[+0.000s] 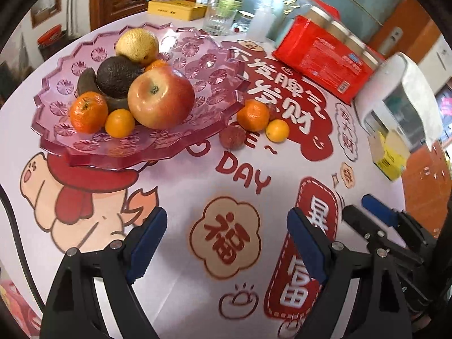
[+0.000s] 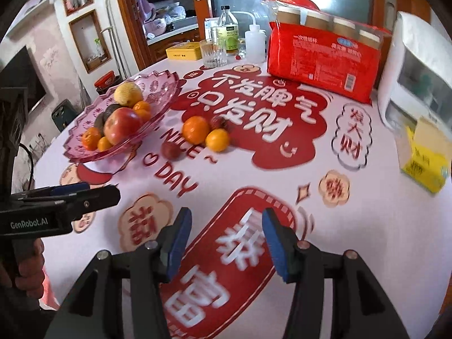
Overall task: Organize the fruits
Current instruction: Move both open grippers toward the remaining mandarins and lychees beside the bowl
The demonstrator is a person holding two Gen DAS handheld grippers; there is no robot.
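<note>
A pink glass fruit bowl (image 1: 84,144) (image 2: 158,84) stands on the table at the left. It holds a red apple (image 1: 161,97) (image 2: 123,125), an avocado (image 1: 118,76), a yellow pear (image 1: 137,44) (image 2: 127,93) and several small oranges. On the cloth right of the bowl lie a mandarin (image 1: 252,115) (image 2: 195,130), a small orange (image 1: 277,130) (image 2: 217,140) and two dark red fruits (image 1: 233,138) (image 2: 171,150), (image 2: 218,123). My left gripper (image 1: 227,243) is open and empty, low over the cloth. My right gripper (image 2: 224,243) is open and empty; it also shows in the left wrist view (image 1: 364,212).
A red pack of paper cups (image 1: 325,59) (image 2: 325,56) lies at the back right. A white appliance (image 1: 401,96) (image 2: 418,73) and a yellow box (image 1: 391,152) (image 2: 426,161) stand on the right. Bottles, a glass (image 2: 213,53) and a yellow tin (image 1: 176,8) stand at the back.
</note>
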